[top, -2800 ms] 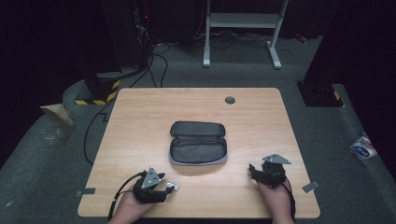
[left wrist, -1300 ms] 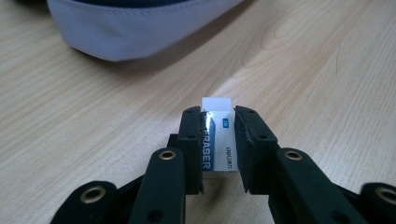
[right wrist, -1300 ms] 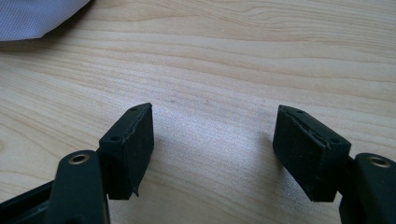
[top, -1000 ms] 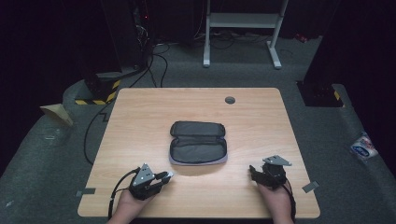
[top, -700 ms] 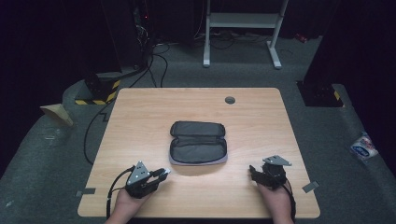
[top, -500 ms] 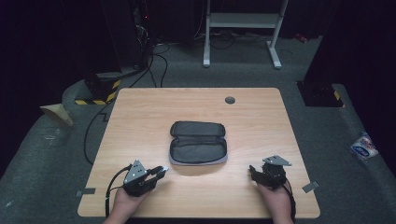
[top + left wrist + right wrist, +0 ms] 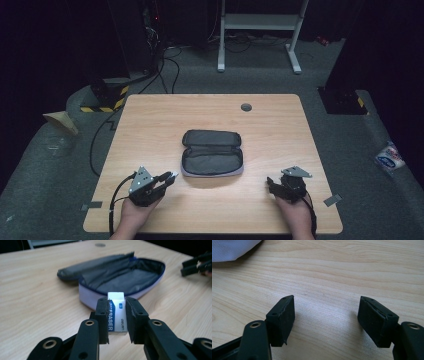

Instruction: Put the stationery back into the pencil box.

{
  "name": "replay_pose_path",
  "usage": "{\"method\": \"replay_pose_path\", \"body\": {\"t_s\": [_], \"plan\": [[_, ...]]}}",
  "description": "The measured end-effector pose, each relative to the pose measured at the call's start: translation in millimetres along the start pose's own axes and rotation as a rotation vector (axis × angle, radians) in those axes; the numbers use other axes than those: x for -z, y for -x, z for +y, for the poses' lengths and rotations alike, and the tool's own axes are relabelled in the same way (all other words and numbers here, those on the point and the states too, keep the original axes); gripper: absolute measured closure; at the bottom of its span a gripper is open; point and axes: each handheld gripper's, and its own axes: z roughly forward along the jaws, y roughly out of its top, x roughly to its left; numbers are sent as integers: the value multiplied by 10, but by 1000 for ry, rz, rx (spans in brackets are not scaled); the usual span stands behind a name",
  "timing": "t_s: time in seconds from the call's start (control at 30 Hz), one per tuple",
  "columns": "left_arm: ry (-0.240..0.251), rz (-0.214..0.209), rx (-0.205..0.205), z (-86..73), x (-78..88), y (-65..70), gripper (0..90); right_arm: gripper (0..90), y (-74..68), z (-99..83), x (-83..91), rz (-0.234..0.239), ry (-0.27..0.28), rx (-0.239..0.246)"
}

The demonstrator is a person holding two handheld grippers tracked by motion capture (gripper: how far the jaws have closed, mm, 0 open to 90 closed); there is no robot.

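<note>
A: From the high view, where is everything?
B: An open grey pencil case (image 7: 212, 153) lies mid-bench (image 7: 150, 125). The left gripper (image 7: 169, 178) sits near its left front corner, the right gripper (image 7: 270, 183) well off to its right.

A: And the left gripper view?
B: Its jaws are clamped on a white eraser (image 7: 116, 312) with a blue sleeve, held just before the case's rim.

A: The right gripper view?
B: Jaws wide apart over bare wood, nothing between them.
</note>
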Motion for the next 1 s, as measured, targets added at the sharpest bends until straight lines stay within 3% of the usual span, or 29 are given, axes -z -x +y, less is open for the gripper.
{"method": "replay_pose_path", "body": {"t_s": [0.17,0.37,0.73,1.0], "plan": [[20,-7,16,71,-55,-9,728,298,1,4,-6,1,1,5],[15,-14,-5,130,-129,4,728,299,1,3,-6,1,2,5],[7,-42,-9,290,-277,19,728,298,-1,2,-4,1,1,3],[-6,-38,-10,380,-362,-20,728,299,-1,2,-4,1,1,3]]}}
